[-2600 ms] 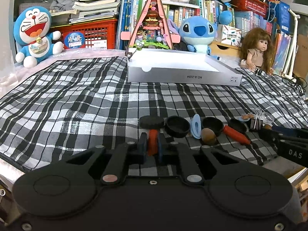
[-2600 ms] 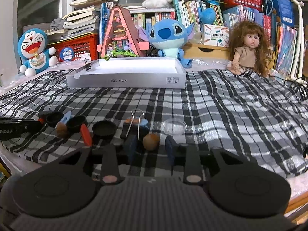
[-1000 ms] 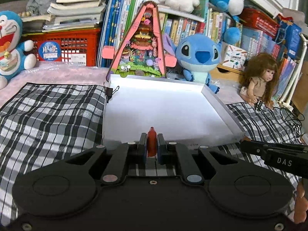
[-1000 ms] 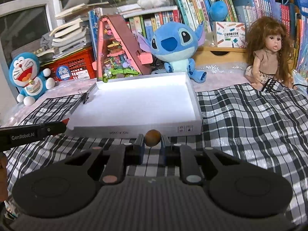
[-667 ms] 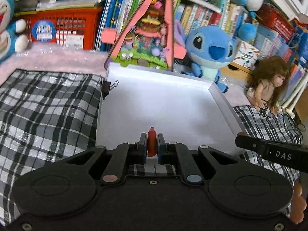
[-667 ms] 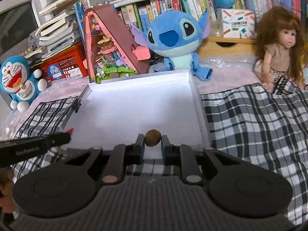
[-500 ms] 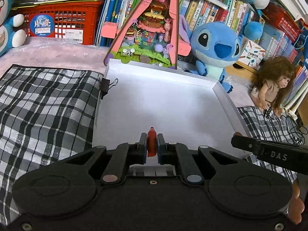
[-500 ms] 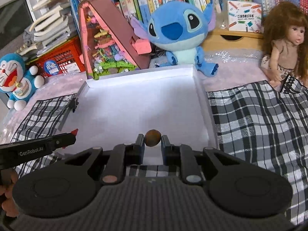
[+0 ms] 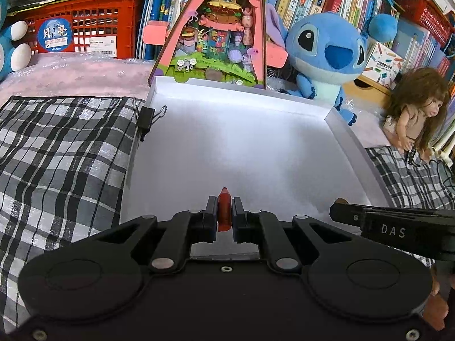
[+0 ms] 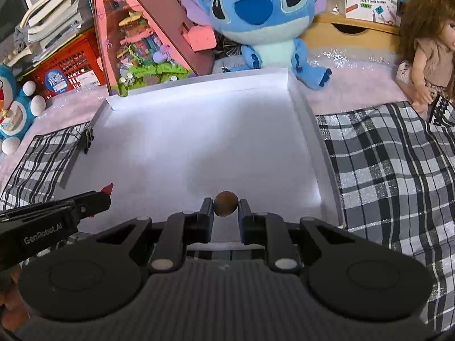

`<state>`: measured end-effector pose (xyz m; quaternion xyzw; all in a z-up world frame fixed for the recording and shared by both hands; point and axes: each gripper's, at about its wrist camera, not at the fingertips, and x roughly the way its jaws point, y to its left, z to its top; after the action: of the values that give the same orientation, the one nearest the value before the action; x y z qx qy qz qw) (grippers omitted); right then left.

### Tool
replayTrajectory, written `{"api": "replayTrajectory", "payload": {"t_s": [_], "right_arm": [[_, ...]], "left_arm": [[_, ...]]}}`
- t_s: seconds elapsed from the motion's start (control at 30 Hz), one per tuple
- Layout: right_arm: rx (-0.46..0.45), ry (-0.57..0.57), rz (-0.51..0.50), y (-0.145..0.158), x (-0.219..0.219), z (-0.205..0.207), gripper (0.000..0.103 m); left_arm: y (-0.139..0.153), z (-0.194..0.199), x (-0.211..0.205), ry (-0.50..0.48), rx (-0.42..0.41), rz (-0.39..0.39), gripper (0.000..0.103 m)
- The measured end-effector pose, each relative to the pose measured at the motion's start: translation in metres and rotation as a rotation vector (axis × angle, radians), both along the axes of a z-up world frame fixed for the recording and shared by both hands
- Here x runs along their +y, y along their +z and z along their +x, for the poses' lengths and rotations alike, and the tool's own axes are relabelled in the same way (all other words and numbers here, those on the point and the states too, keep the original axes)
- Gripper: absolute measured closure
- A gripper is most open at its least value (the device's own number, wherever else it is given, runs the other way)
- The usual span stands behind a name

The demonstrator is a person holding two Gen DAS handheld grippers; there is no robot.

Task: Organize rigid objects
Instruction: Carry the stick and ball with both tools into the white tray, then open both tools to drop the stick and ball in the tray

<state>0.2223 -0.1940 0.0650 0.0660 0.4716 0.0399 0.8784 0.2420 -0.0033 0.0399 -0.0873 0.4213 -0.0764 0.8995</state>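
A shallow white cardboard box (image 9: 352, 153), open at the top, lay on a black-and-white checked cloth (image 9: 62, 153), its floor bare and matt, with nothing standing between either gripper and that floor. Behind its far wall stood a pink triangular toy house of plastic bricks (image 9: 224, 28), a blue plush creature with big ears (image 9: 327, 54) to its right, and farther right a long-haired brown doll (image 9: 412, 113) seated at the cloth's edge; a red plastic crate (image 9: 93, 31) and rows of upright books filled the far left. A black binder clip (image 9: 146, 119) was pinched on the box's left wall. The left gripper (image 9: 224, 213) was clamped on a slim red crayon-shaped stick (image 9: 224, 210), held upright with its pointed tip above the near part of the box floor, left of centre. The right gripper (image 10: 226, 207) was clamped on a small brown rounded nut-like ball (image 10: 225, 203), dull and slightly rough, over the near edge of the box floor, nearer the right wall. The left wrist view alone showed the right gripper's dark side bar lettered DAS at its right edge; the right wrist view alone showed the left gripper from the side with the red tip poking past it, a white-and-blue plush cat (image 10: 14, 108) at the far left, and a pale wooden drawer unit (image 10: 349, 31) behind the blue plush
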Motion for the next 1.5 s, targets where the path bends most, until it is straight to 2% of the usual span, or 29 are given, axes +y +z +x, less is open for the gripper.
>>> {"api": "replayTrajectory", "payload": {"t_s": [0.37, 1.07, 1.2, 1.27, 1.3, 1.5], "right_arm": [[0.023, 0.009, -0.015, -0.008, 0.002, 0.004, 0.081], [0.055, -0.013, -0.031, -0.009, 0.008, -0.005, 0.081], [0.045, -0.013, -0.031, -0.009, 0.007, -0.005, 0.078], [0.038, -0.01, -0.026, -0.009, 0.007, -0.006, 0.06], [0.033, -0.004, -0.021, -0.008, 0.007, -0.006, 0.056], [0.004, 0.002, -0.026, 0.003, 0.006, -0.014, 0.046]], "left_arm": [[-0.011, 0.004, -0.006, -0.005, 0.014, 0.027, 0.094], [-0.013, 0.003, -0.008, -0.019, -0.01, 0.054, 0.093], [-0.012, 0.002, -0.008, -0.019, -0.01, 0.058, 0.09], [-0.011, 0.001, -0.007, -0.017, -0.009, 0.056, 0.084], [-0.01, -0.001, -0.006, -0.016, -0.008, 0.057, 0.08], [0.006, -0.017, 0.001, -0.02, -0.034, 0.08, 0.067]]}}
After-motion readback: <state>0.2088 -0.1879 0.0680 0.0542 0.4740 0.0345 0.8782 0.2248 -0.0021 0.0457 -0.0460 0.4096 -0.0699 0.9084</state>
